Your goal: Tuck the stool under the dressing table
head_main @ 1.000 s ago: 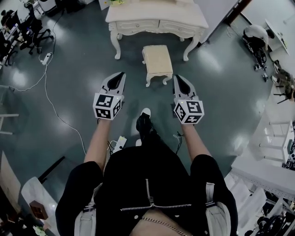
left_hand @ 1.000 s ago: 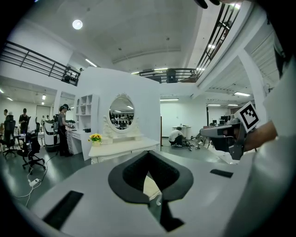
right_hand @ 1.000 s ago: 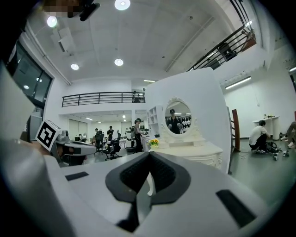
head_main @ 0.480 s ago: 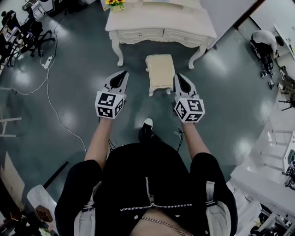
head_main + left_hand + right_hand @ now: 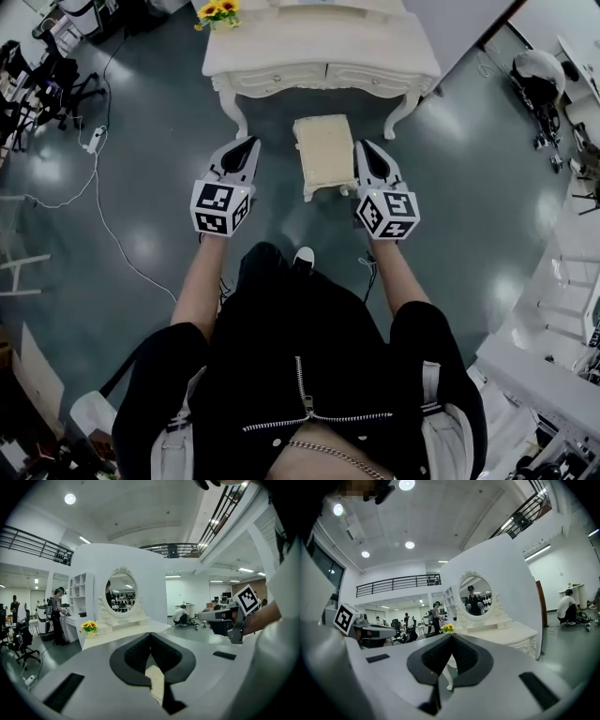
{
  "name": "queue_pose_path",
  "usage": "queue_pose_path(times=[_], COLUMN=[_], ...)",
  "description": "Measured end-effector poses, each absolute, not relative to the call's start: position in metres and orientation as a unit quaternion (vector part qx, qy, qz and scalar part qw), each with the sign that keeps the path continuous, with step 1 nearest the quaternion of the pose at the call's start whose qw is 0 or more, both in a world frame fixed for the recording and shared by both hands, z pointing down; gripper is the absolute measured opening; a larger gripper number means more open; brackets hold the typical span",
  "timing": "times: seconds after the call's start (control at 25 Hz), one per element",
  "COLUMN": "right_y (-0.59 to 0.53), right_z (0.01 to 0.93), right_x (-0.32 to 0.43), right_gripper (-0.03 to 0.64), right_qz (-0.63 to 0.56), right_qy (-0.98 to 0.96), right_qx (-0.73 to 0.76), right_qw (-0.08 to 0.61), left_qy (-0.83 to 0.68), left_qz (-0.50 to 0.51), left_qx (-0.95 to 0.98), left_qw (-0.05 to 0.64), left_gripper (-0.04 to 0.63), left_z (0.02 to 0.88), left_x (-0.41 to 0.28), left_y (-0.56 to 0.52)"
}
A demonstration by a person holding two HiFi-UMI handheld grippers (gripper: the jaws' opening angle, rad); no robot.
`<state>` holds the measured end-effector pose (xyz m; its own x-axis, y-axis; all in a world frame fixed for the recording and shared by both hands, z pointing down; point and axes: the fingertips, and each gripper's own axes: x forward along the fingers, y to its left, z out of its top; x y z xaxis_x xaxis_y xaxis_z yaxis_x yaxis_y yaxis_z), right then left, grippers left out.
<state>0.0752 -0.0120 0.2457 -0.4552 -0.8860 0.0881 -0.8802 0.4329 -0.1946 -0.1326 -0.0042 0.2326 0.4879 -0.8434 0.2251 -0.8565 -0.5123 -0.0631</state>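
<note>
Both grippers crept forward since earlier frame, ended up flanking stool (image 5: 324, 150). Left gripper (image 5: 246, 148), right gripper (image 5: 364, 150): jaws pinched together, nothing held. Stool sat just before dressing table (image 5: 281, 52), not under yet. Best bet imo: push evenly, centred between table legs.

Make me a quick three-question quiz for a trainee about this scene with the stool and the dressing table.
1. True or false: the stool is fully tucked under the dressing table.
2. What stands on the table's far left corner in the head view? A) a lamp B) flowers C) books
3. Fill in: the jaws of the left gripper and the right gripper are ____, with nothing held.

Key: 1 false; 2 B; 3 shut.
</note>
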Motion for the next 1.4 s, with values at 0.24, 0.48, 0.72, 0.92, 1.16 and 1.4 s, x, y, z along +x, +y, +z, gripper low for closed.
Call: queue_pose_path(times=[0.24,0.48,0.72,0.92,1.16,1.4], right_y=[-0.032,-0.063,-0.09,-0.126,-0.127,-0.131], right_z=[0.25,0.262,0.281,0.293,0.339,0.41], right_x=[0.083,0.098,0.119,0.128,0.14,0.154], right_gripper=[0.006,0.005,0.005,0.005,0.006,0.057], right_qz=[-0.109,-0.111,-0.126,-0.139,-0.186,-0.256], right_qy=[0.839,0.823,0.791,0.767,0.731,0.684], right_qx=[-0.533,-0.557,-0.599,-0.626,-0.657,-0.684], right_qw=[0.011,0.007,-0.005,-0.007,-0.008,0.007], left_qy=[-0.473,-0.439,-0.385,-0.345,-0.294,-0.259], left_qz=[0.112,0.113,0.128,0.144,0.168,0.199], left_qx=[0.873,0.891,0.913,0.926,0.939,0.942], left_qw=[0.029,0.029,0.042,0.045,0.064,0.073], left_gripper=[0.021,0.021,0.021,0.021,0.021,0.021], left_z=[0.235,0.246,0.27,0.287,0.326,0.375], left_x=[-0.119,-0.097,-0.066,-0.049,-0.024,-0.005], left_y=[-0.038,-0.087,-0.143,-0.192,-0.209,-0.221])
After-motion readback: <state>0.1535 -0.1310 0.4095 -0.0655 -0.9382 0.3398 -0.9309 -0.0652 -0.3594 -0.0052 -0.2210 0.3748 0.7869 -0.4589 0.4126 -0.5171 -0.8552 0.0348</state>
